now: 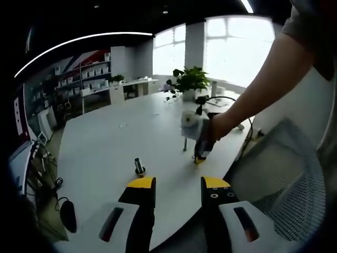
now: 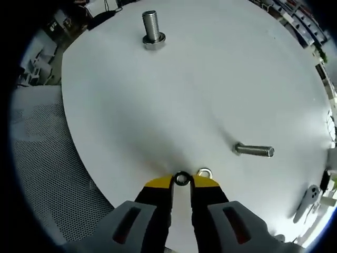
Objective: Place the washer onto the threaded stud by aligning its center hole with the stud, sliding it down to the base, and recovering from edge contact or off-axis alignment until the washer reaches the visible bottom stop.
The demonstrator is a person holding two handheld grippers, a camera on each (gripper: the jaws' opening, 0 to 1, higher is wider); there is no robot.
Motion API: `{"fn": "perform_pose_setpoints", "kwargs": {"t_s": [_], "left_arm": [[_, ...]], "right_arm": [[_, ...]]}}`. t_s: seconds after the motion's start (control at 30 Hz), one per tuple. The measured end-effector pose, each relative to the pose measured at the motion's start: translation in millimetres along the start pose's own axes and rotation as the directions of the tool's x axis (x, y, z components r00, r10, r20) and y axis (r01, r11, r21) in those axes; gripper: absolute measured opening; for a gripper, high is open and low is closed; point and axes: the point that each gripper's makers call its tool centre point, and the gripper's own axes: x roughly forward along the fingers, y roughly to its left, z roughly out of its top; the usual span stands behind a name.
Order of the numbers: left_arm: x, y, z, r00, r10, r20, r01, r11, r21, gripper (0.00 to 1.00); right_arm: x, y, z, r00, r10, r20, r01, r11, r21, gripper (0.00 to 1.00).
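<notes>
Right hand-held gripper (image 2: 181, 182): jaws clamped on dark washer (image 2: 181, 179), low over near tabletop (image 2: 210, 84). Threaded stud (image 2: 152, 29): upright, far off. Left hand-held gripper (image 1: 178, 185): jaws apart, idle. Risk: edge-on grip tilts washer, catching stud's threads.

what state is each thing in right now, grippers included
left gripper: open, holding nothing, above the table
right gripper: fingers closed on a dark washer at the table surface
silver washer: lying flat beside the right fingertip
near stud: upright on its base, no washer on it
second stud: upright on the table, bare
</notes>
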Motion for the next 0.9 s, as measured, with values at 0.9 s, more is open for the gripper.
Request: {"fn": "perform_pose_setpoints", "kwargs": {"t_s": [0.9], "left_arm": [[-0.7,0.4,0.6,1.000,0.001,0.003,-0.001,1.000,-0.004,0.32]], "right_arm": [[-27.4,-16.7,-0.5,0.992,-0.001,0.124,-0.010,0.996,0.087,0.13]]}}
